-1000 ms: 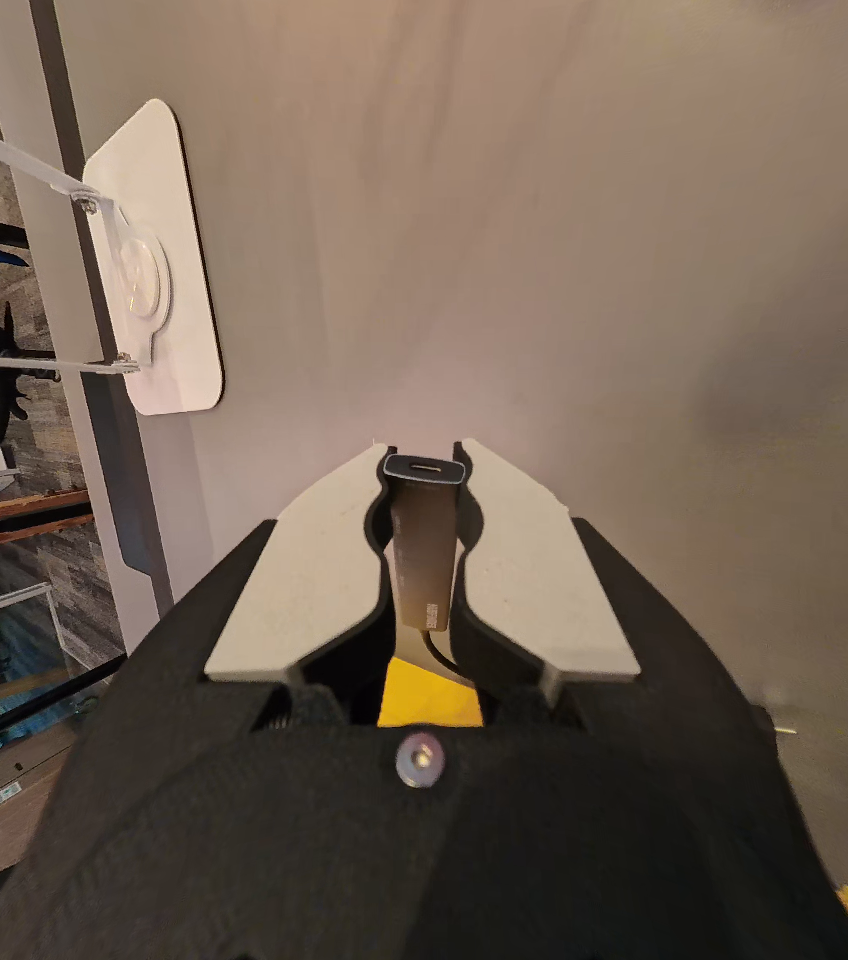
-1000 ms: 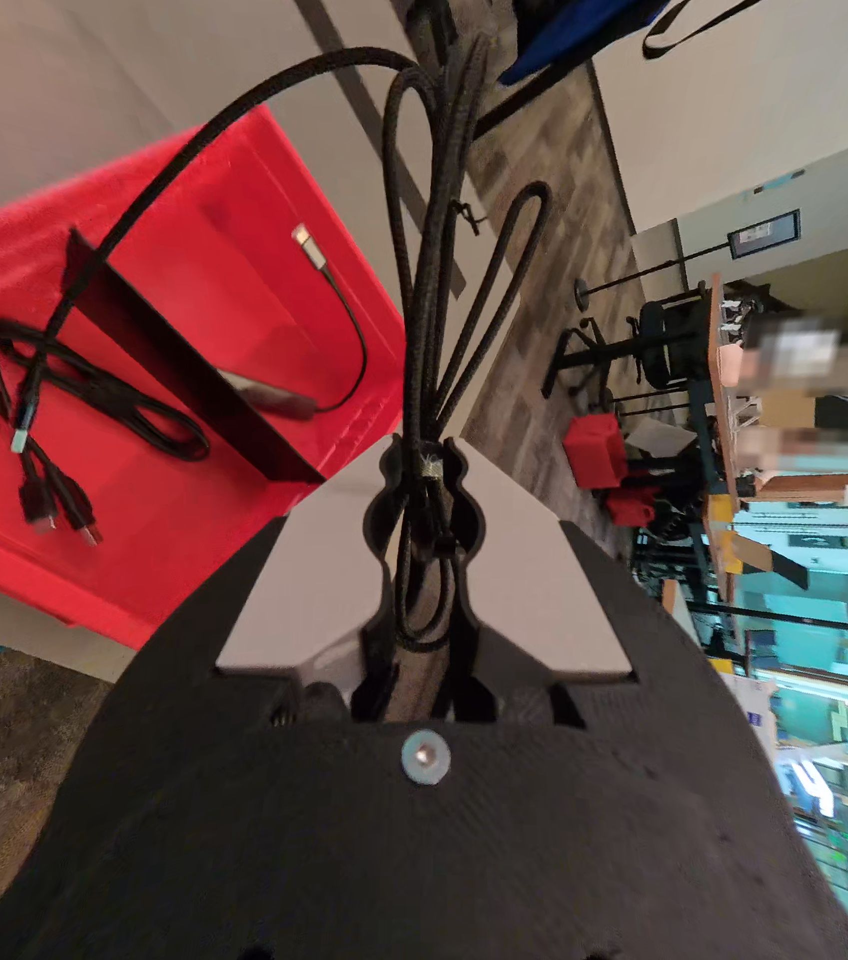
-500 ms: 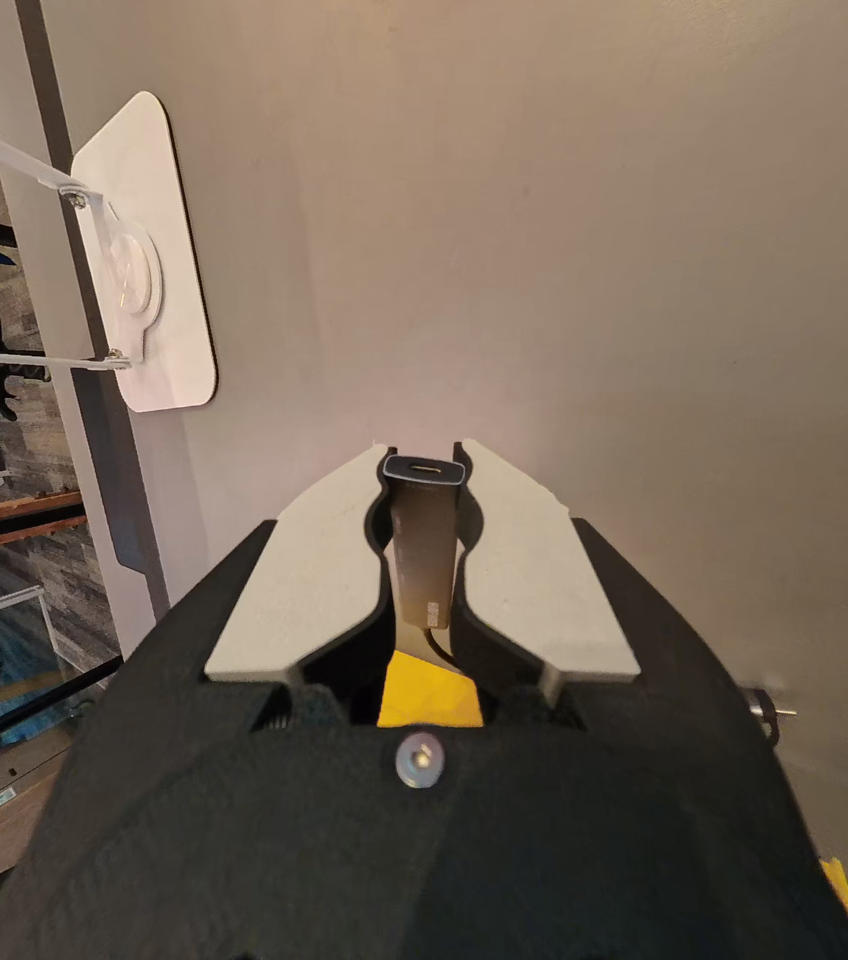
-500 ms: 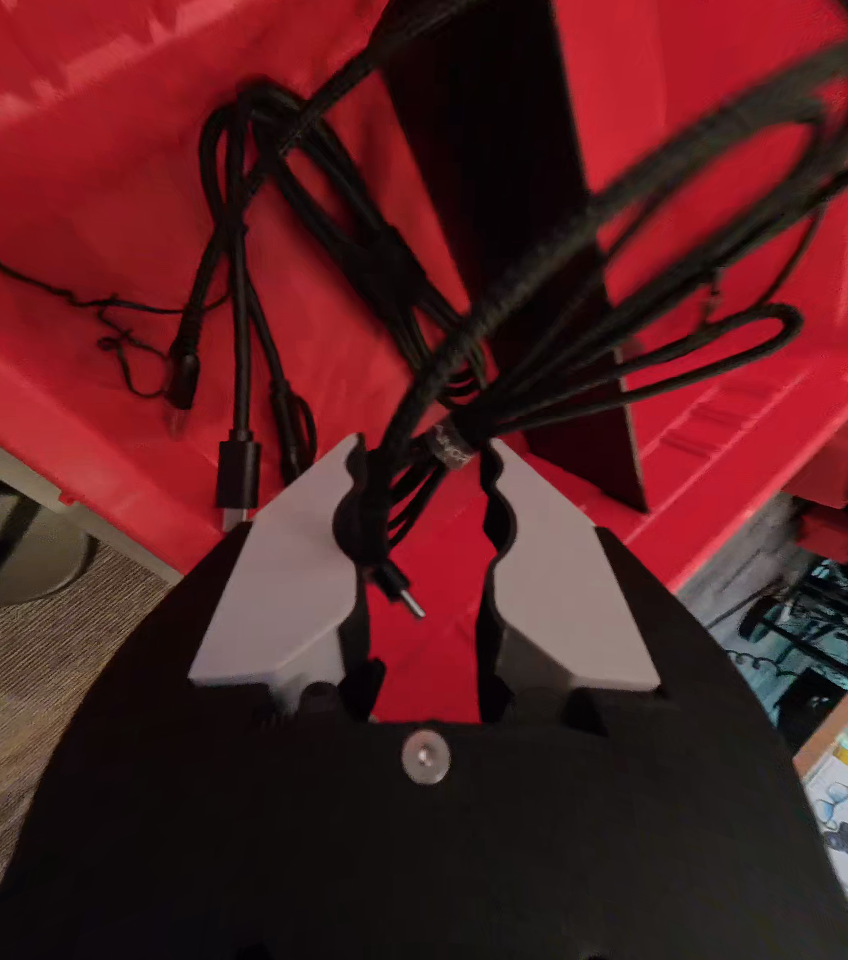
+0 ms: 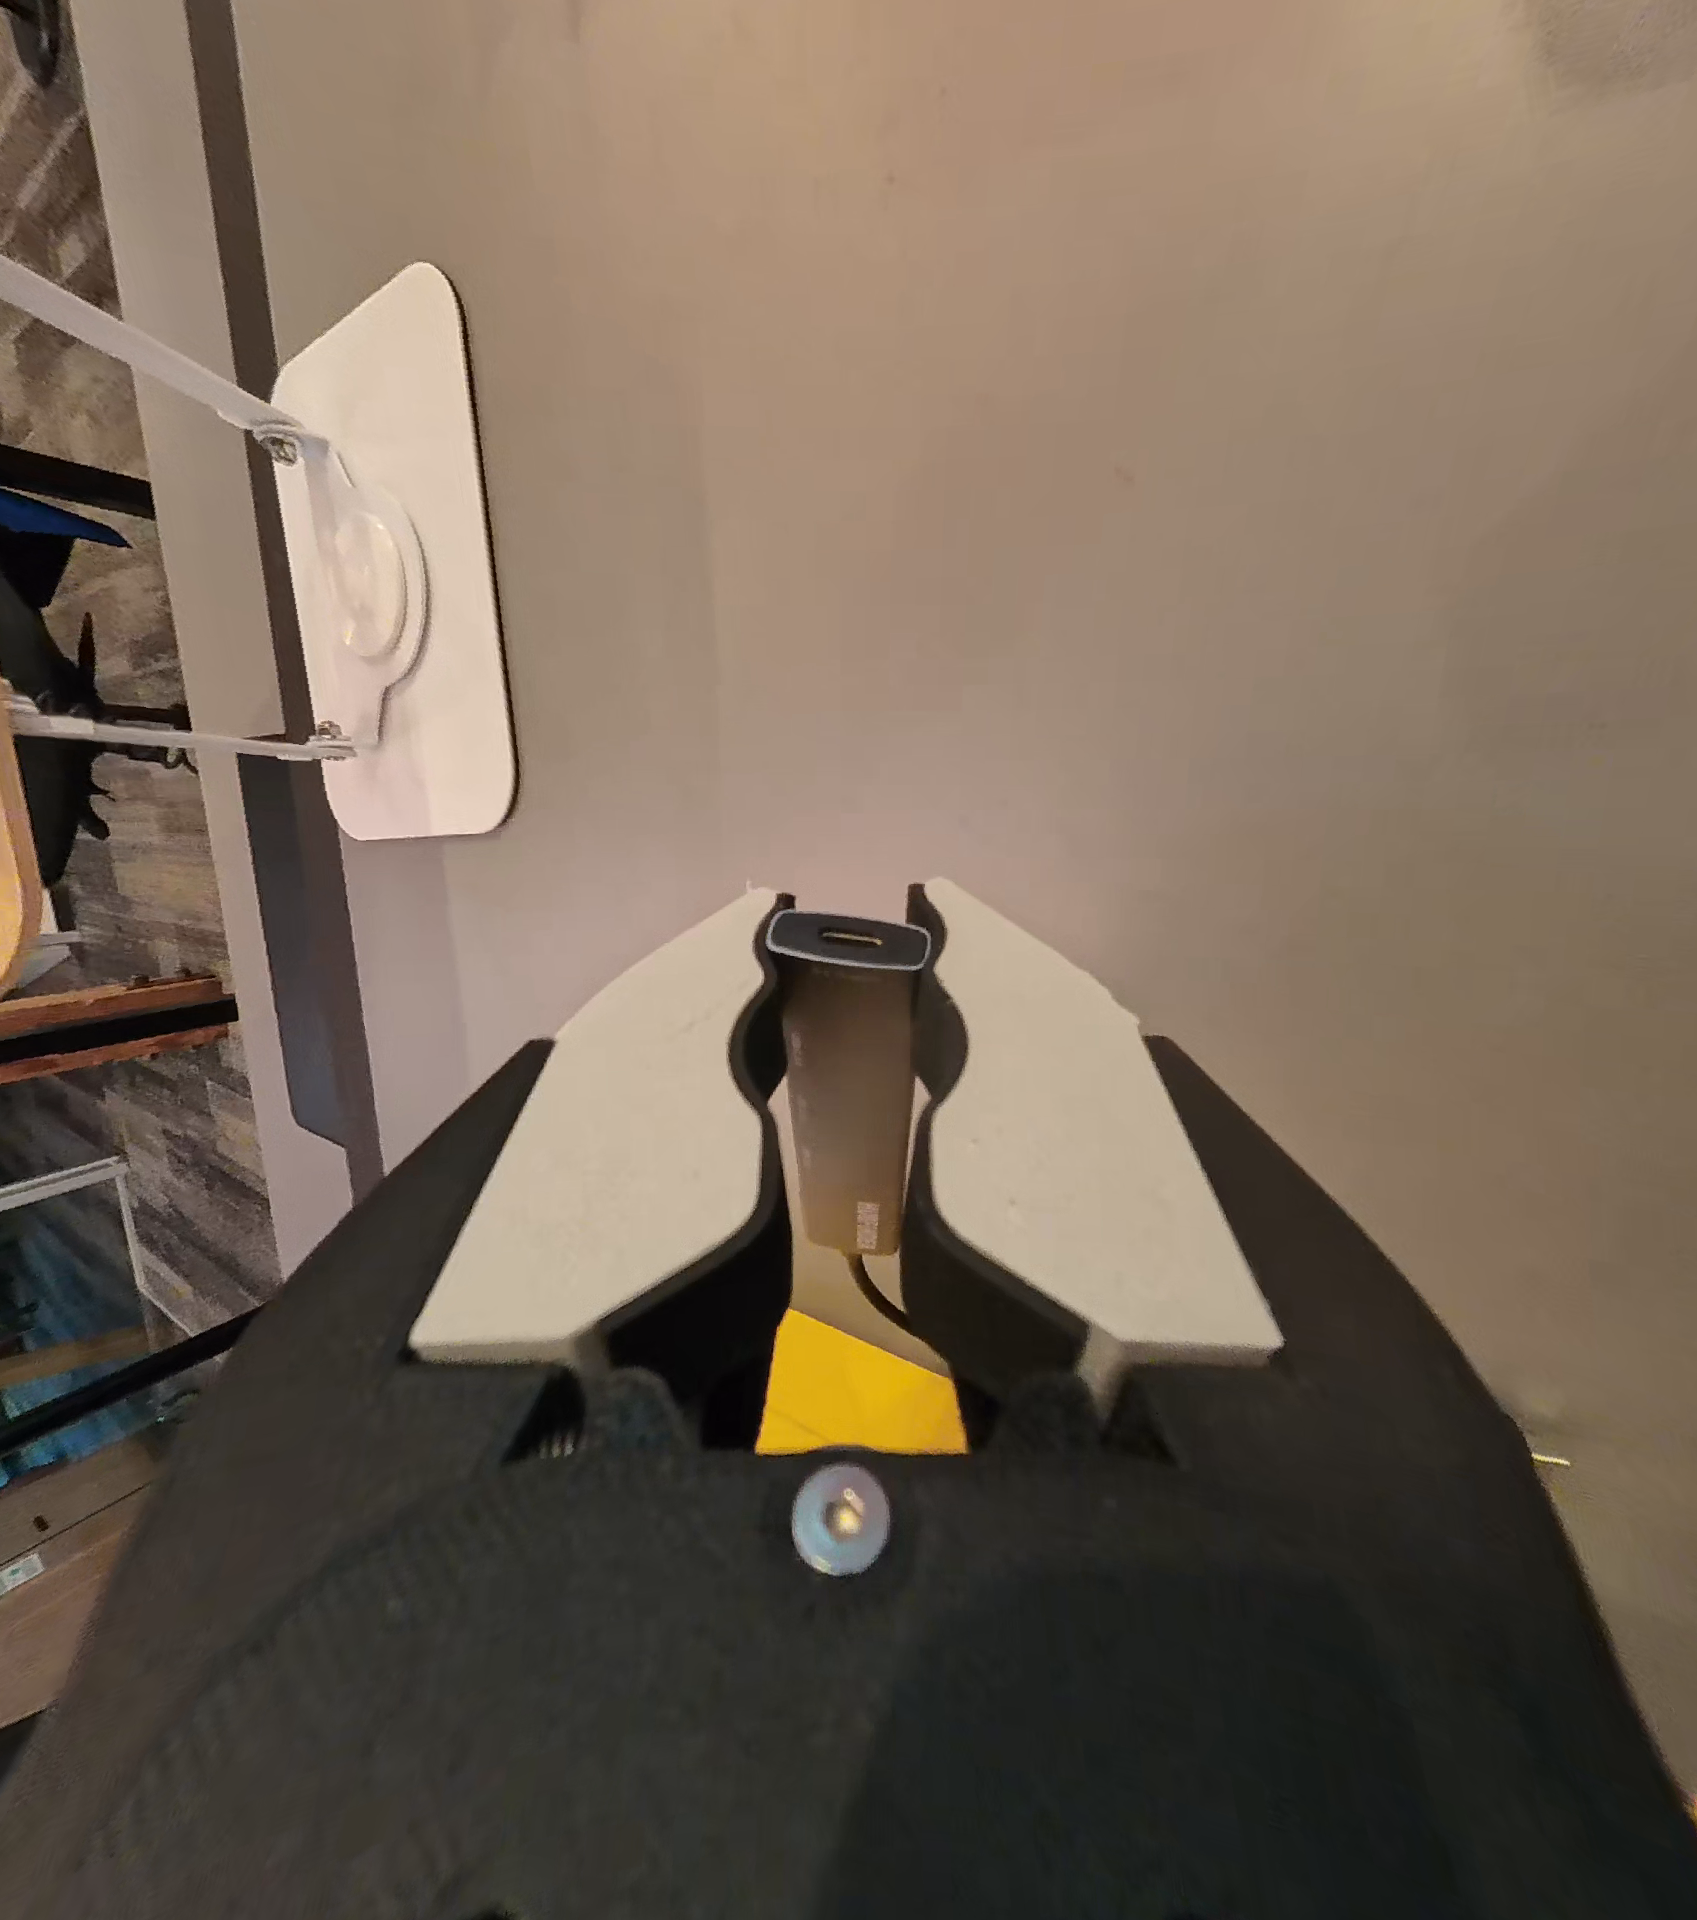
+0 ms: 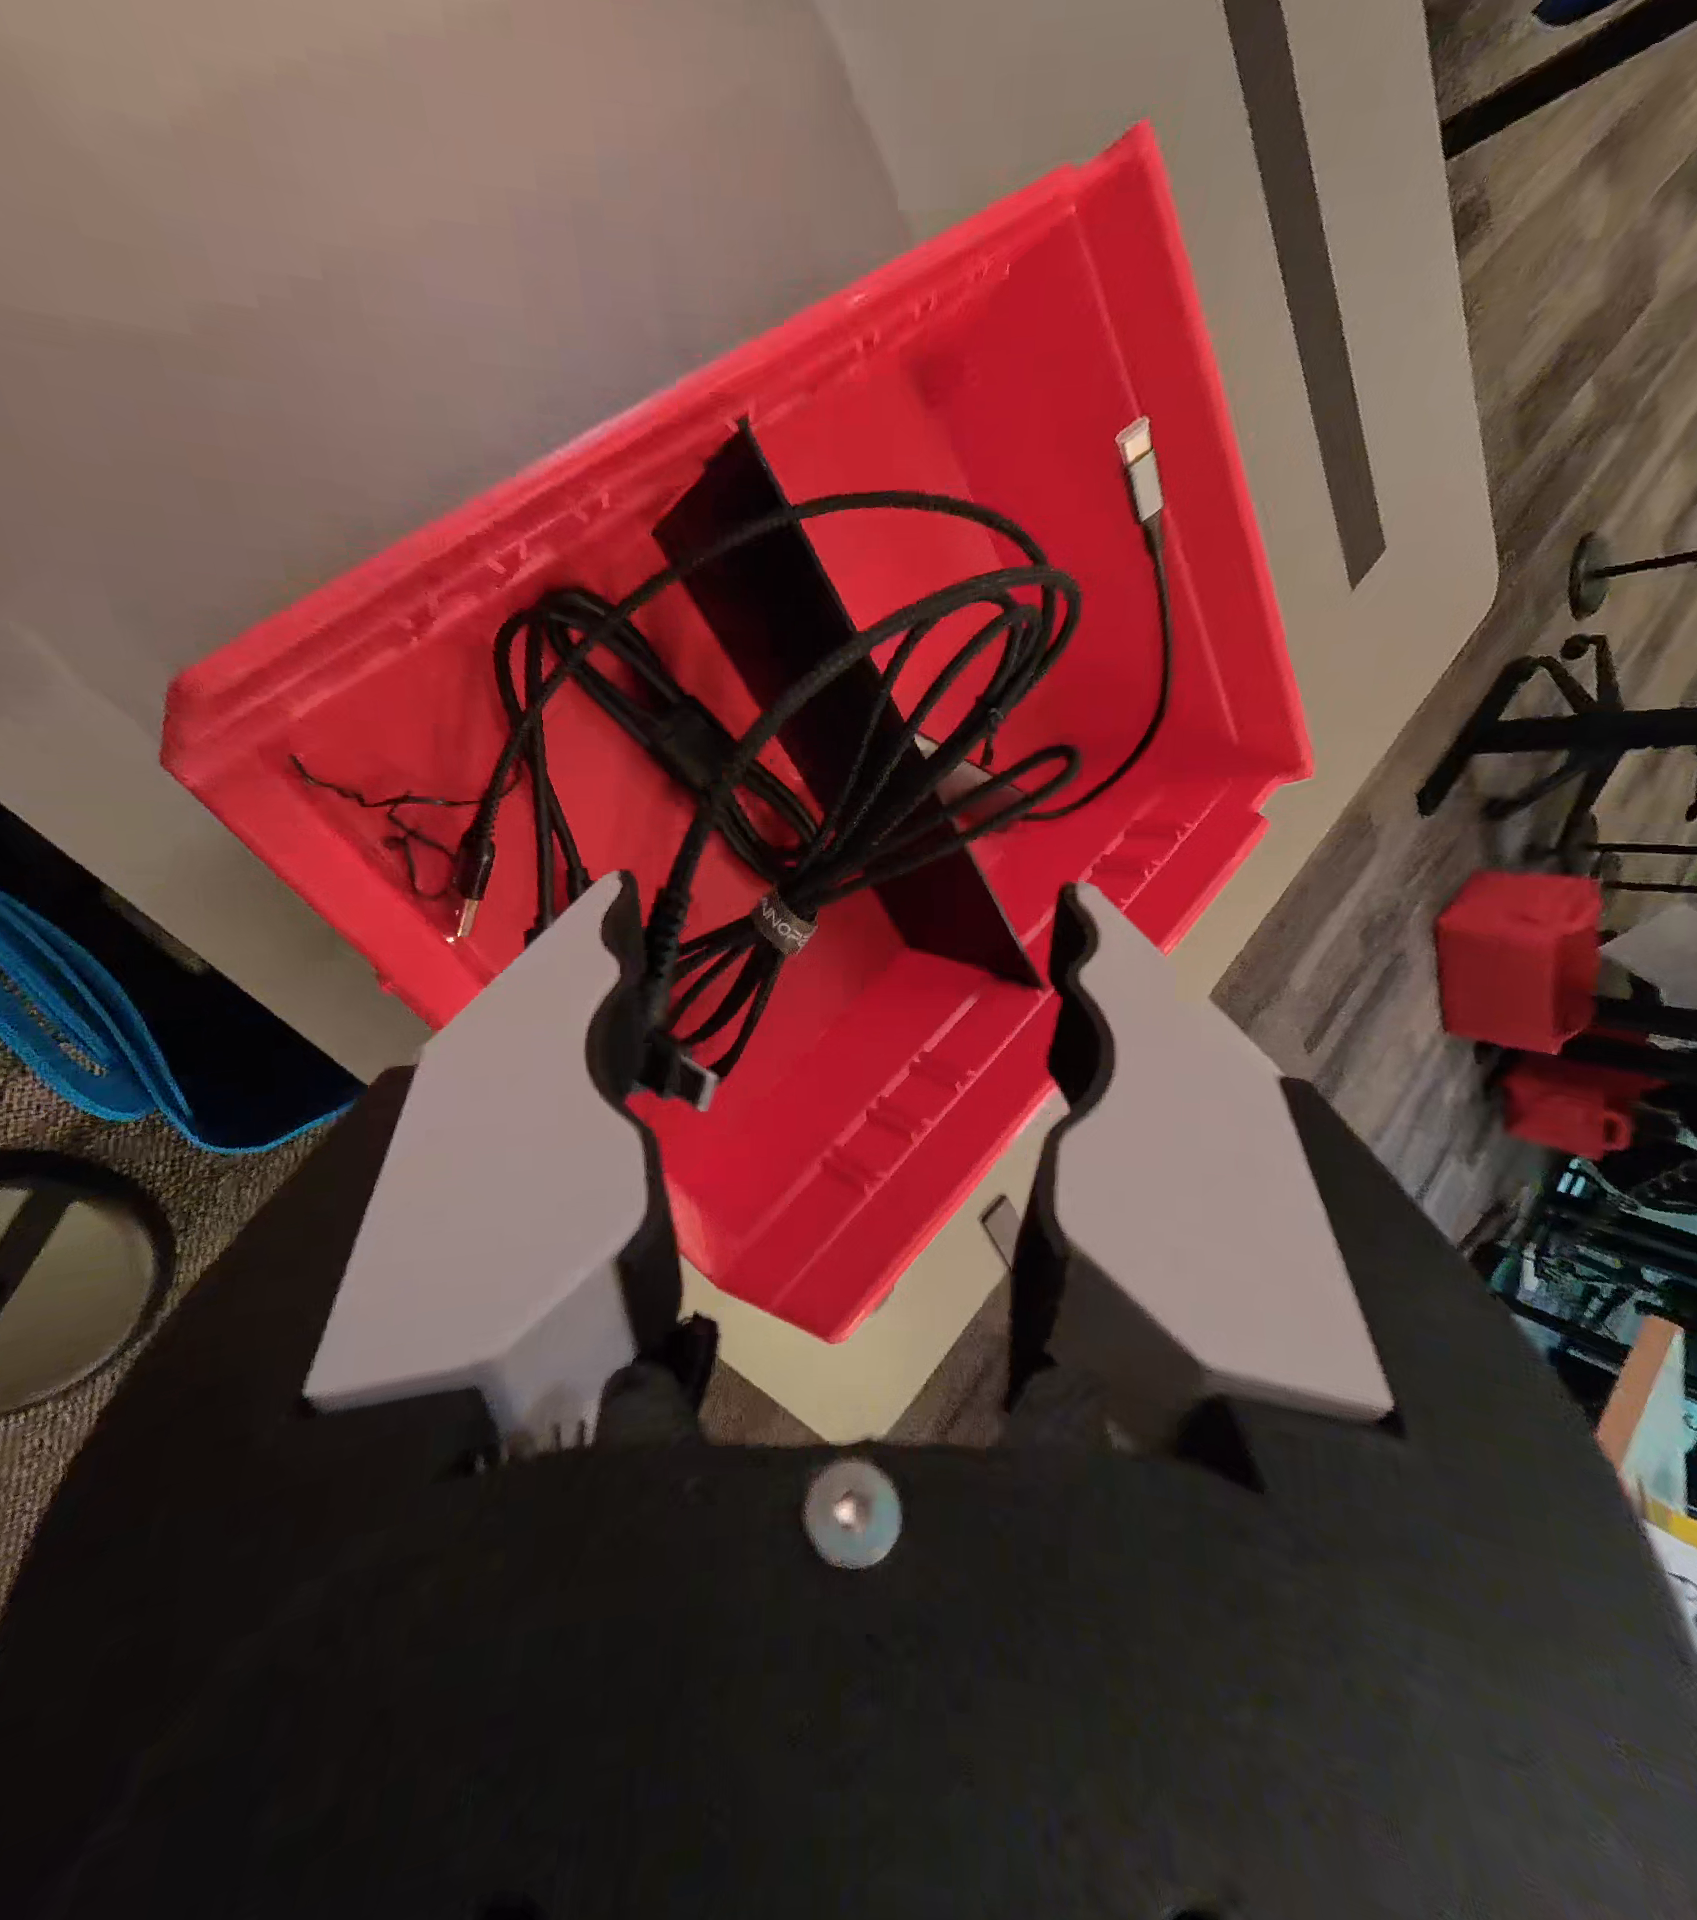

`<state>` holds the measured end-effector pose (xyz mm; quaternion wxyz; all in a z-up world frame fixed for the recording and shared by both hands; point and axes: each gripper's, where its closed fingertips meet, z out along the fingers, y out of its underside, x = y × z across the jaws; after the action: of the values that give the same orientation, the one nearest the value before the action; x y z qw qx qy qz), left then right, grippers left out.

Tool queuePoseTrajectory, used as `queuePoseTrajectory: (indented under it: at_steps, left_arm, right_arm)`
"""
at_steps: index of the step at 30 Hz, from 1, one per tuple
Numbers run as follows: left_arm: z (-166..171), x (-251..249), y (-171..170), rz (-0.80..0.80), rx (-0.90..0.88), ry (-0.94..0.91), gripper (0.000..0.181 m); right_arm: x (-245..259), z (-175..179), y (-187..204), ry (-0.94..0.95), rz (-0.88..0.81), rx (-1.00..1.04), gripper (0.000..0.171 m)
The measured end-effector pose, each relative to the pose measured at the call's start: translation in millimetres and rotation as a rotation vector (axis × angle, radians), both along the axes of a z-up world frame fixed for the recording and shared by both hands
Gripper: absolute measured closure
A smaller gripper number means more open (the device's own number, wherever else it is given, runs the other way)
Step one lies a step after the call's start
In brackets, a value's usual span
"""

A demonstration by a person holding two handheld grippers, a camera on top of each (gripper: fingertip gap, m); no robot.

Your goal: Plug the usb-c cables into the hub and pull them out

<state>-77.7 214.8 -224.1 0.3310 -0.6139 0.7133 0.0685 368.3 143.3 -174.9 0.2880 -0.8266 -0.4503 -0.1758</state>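
Above the worktop (image 5: 1239,520) | hub (image 5: 849,1081) is being gripped by left claw (image 5: 846,904) | right claw (image 6: 839,914) is being held open over cables (image 6: 719,790) in red bin (image 6: 927,1143)

A dark grey hub (image 5: 849,1081) sits between pale grey fingers (image 5: 615,1143). In the red bin (image 6: 1031,1091), black braided cables (image 6: 719,748) cross a black divider (image 6: 802,665); beside the bin, blue fabric (image 6: 23,997).

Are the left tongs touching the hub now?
Touching. In the left wrist view, the left tongs are shut on the dark hub, both fingers pressed to its sides.
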Motion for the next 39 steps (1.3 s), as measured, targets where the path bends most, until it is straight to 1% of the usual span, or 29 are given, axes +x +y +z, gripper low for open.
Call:
queuePoseTrajectory:
  at_steps: [2, 5, 7, 9, 10, 13, 15, 17, 19, 22, 26, 28, 31, 33, 35, 37, 38, 39]
  left_arm:
    - [2.5, 1.0, 1.7, 0.003, 0.021, 0.001, 0.161]
    - [6.0, 2.0, 2.1, 0.008, 0.039, -0.006, 0.161]
    - [7.7, 1.6, 2.9, 0.014, 0.05, -0.008, 0.161]
    - [8.3, 1.3, 4.6, 0.025, 0.057, -0.01, 0.161]
    - [8.6, 1.2, 5.9, 0.031, 0.062, -0.01, 0.161]
    - [10.6, 5.3, 8.1, 0.031, 0.073, -0.021, 0.161]
    - [14.1, 9.9, 10.0, 0.033, 0.087, -0.032, 0.161]
    - [20.7, 16.0, 12.7, 0.039, 0.11, -0.053, 0.161]
    - [29.9, 23.0, 15.9, 0.047, 0.137, -0.084, 0.161]
    - [53.5, 36.2, 23.9, 0.097, 0.184, -0.199, 0.161]
    - [90.3, 53.9, 28.9, 0.153, 0.21, -0.405, 0.161]
    - [106.3, 62.1, 28.4, 0.177, 0.192, -0.512, 0.161]
    - [125.5, 71.4, 26.0, 0.202, 0.169, -0.645, 0.161]
    - [133.7, 77.8, 21.4, 0.202, 0.141, -0.717, 0.161]
    - [139.7, 83.9, 16.3, 0.201, 0.109, -0.788, 0.161]
    - [141.7, 90.6, 10.3, 0.197, 0.054, -0.842, 0.161]
    - [142.7, 93.5, 7.5, 0.198, 0.031, -0.868, 0.161]
    - [142.8, 96.1, 4.9, 0.199, 0.011, -0.886, 0.161]
  right_arm:
    - [-4.4, 0.3, -1.7, -0.021, 0.013, -0.006, 0.089]
    - [-25.3, 10.2, -2.7, 0.057, 0.065, 0.033, 0.085]
    - [-31.2, 17.7, -2.7, 0.065, 0.064, 0.067, 0.083]
    - [-37.8, 21.7, -3.0, 0.057, 0.081, 0.093, 0.083]
    - [-47.8, 26.7, -1.9, 0.087, 0.1, 0.119, 0.086]
    - [-94.6, 48.9, 2.2, 0.201, 0.19, 0.23, 0.102]
    - [-139.3, 56.4, -0.5, 0.286, 0.29, 0.256, 0.104]
    - [-190.4, 56.6, -5.7, 0.369, 0.41, 0.248, 0.105]
    - [-238.4, 54.7, -4.7, 0.465, 0.478, 0.24, 0.107]
    - [-301.8, 41.6, 1.9, 0.603, 0.53, 0.196, 0.11]
    - [-367.5, 11.3, 18.0, 0.745, 0.537, 0.091, 0.11]
    - [-392.3, -0.1, 27.7, 0.798, 0.526, 0.066, 0.108]
    - [-406.9, -7.7, 56.0, 0.807, 0.457, 0.135, 0.107]
    - [-410.6, -1.9, 71.5, 0.854, 0.414, 0.197, 0.113]
    - [-414.7, 0.5, 80.2, 0.885, 0.404, 0.226, 0.124]
    - [-418.1, 4.5, 86.3, 0.931, 0.397, 0.248, 0.131]
    - [-417.6, 6.8, 89.8, 0.946, 0.388, 0.263, 0.137]
    - [-415.9, 10.7, 92.9, 0.961, 0.381, 0.286, 0.149]
